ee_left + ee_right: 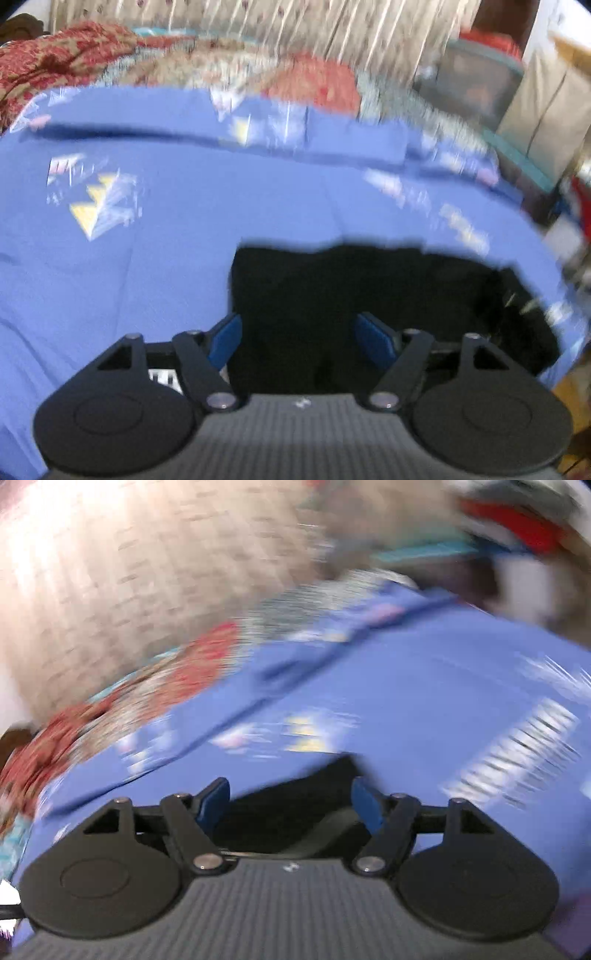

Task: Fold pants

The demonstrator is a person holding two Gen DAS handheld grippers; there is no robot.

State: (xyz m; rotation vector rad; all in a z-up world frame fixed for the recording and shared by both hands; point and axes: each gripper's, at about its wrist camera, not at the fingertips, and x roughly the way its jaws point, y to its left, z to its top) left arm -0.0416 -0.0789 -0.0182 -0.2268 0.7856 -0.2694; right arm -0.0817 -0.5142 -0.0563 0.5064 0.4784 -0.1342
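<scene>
Left gripper (299,338), jaws spread wide and holding nothing, above the black pants (369,306), which lie directly ahead of and beneath the blue pads (226,341) on a blue sheet (166,258). Right gripper (290,805), jaws equally wide and empty, with the pants (295,805) between and just beyond its pads (364,805). A red patterned blanket (55,62) lies beyond the sheet. Both views are motion-blurred.
</scene>
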